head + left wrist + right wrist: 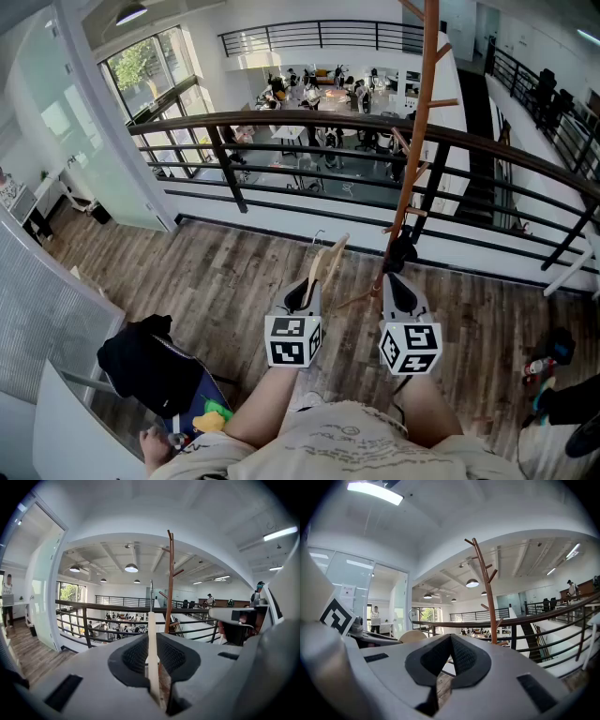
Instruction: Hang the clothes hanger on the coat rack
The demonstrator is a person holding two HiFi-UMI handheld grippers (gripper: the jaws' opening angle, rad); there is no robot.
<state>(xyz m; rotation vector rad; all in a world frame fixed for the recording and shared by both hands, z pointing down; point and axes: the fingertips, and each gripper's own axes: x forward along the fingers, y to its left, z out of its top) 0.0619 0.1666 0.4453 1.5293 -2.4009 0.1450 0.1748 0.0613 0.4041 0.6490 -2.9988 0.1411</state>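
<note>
Reddish-brown wooden coat rack pole with slanted pegs (418, 141): top cut off by the frame, foot hidden behind the right tongs (401, 279). Pale wooden clothes hanger (324, 262) shows edge-on, so its outline is hard to read; thin wire hook on top. It stands upright, clenched in the left tongs (307, 292), just beside the pole, off the pegs. Right tongs pressed together, nothing between. Both over the grey-brown plank floor (216, 281) near its edge by the dark metal railing (281, 122). Black fabric bag (141, 361) at the floor's near-left corner; contents unclear.

Grey claws (311, 282) (397, 277), beige printed shirt (347, 448)
</note>
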